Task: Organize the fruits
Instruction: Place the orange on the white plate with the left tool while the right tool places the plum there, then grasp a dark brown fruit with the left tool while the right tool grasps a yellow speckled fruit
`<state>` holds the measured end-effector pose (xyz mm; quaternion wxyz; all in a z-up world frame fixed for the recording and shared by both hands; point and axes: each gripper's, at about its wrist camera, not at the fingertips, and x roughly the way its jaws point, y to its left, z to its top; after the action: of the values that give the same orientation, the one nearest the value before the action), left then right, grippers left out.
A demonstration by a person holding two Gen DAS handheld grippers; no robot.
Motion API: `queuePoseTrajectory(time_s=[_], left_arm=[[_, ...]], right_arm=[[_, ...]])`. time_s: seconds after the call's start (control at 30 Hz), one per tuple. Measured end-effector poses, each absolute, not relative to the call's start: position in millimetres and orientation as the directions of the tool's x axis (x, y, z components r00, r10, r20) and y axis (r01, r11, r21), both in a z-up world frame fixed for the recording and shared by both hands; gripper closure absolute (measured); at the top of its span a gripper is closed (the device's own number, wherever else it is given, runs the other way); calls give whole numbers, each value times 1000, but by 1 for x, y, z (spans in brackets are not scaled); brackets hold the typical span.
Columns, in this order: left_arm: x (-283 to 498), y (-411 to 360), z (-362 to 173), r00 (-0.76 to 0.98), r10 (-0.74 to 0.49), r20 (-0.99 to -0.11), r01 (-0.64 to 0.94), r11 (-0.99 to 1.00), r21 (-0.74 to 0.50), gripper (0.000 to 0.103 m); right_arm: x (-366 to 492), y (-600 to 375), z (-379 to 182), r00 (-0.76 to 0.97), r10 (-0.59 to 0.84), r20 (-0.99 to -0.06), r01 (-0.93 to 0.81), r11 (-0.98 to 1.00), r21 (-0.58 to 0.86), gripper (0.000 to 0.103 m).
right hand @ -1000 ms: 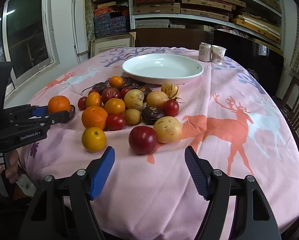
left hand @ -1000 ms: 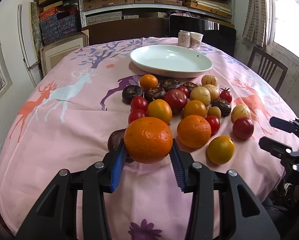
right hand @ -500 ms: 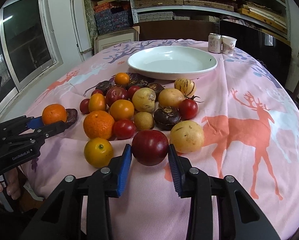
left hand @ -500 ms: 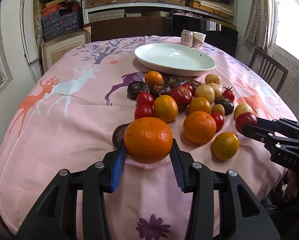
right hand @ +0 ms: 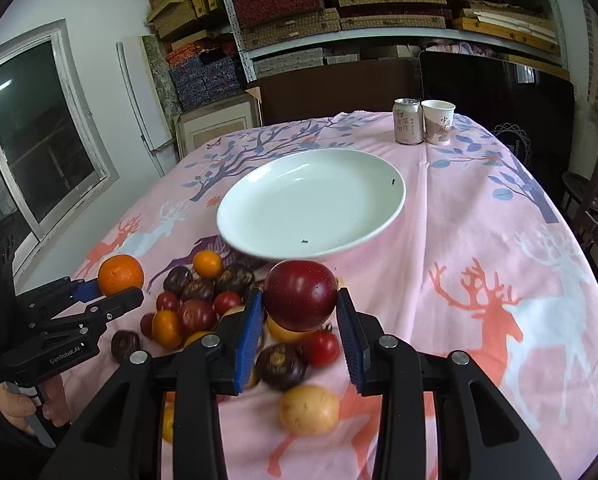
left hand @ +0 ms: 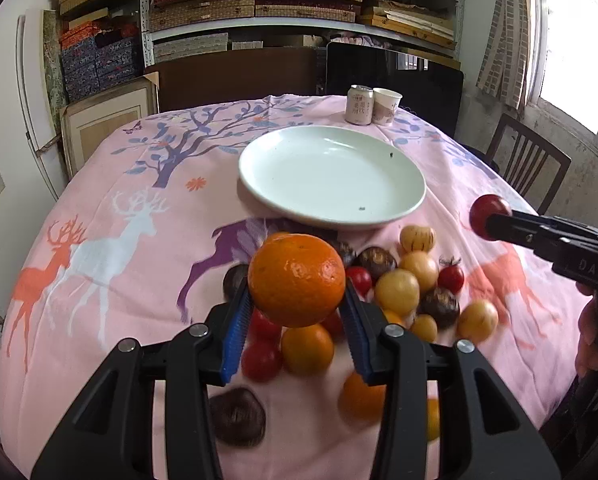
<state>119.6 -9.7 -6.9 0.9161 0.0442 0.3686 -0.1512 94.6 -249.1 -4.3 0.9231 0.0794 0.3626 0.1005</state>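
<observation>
Orange and round, a large orange (left hand: 297,280) is sitting clamped between the blue pads of the left gripper (left hand: 297,306) in the left wrist view, lifted clear of the pink deer-print tablecloth (left hand: 111,264). Below and behind it the loose fruit pile (left hand: 411,292) is lying on the cloth, between the gripper and the white plate (left hand: 331,176), which is holding no fruit. A can (left hand: 359,105) and a paper cup (left hand: 386,106) are standing side by side beyond the plate. At the right edge the right gripper (left hand: 495,220) is reaching in with a dark red plum (left hand: 487,216) at its tip, raised above the table and near the plate's right rim.

Moving to the right wrist view, the right gripper (right hand: 299,312) is pressing its blue pads against both sides of the dark red plum (right hand: 300,295); its jaws have just been closing and are now gripping the fruit. The plum is hanging above the fruit pile (right hand: 203,300), just in front of the near rim of the white plate (right hand: 311,204). At the left the left gripper (right hand: 111,286) is holding the orange (right hand: 120,274) off the cloth, and a hand (right hand: 27,408) is grasping its handle.
</observation>
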Motion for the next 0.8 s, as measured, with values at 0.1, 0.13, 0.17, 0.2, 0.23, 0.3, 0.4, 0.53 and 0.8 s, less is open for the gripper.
queuePoseTrajectory(time_s=[0.1,0.13,0.17,0.2,0.23,0.3,0.4,0.53,0.8], left_arm=[[166,-24,-2,653,-267,-709,308,949,-74,61],[185,-31,-3,641,-267,-720,304,949,-81,61],[201,-37,-5,628,-267,-731,305,949,-85,61],[218,-42,-9,612,-268,-744,301,949,-95,60],[234,-47,-14,593,-273,-758,293,949,-113,60],[263,-53,-25,540,-285,-792,281,948,-150,59],[270,-47,-19,548,-293,-783,247,951,-183,38],[234,-28,5,641,-269,-719,232,961,-153,18],[126,13,-7,668,-214,-713,262,964,-44,15]], right_arm=[[142,-251,-8,687,233,-688,-109,970,219,65],[156,-251,-11,679,223,-700,-101,972,212,65],[174,-252,-15,667,217,-713,-95,973,208,65],[188,-253,-18,662,213,-719,-86,974,210,64],[204,-253,-22,657,207,-725,-78,975,208,64],[220,-255,-26,661,193,-725,-66,978,200,47],[213,-260,-13,703,164,-692,-45,981,187,35],[175,-264,4,744,157,-650,-64,984,164,34],[76,-272,-10,748,155,-645,-59,984,167,25]])
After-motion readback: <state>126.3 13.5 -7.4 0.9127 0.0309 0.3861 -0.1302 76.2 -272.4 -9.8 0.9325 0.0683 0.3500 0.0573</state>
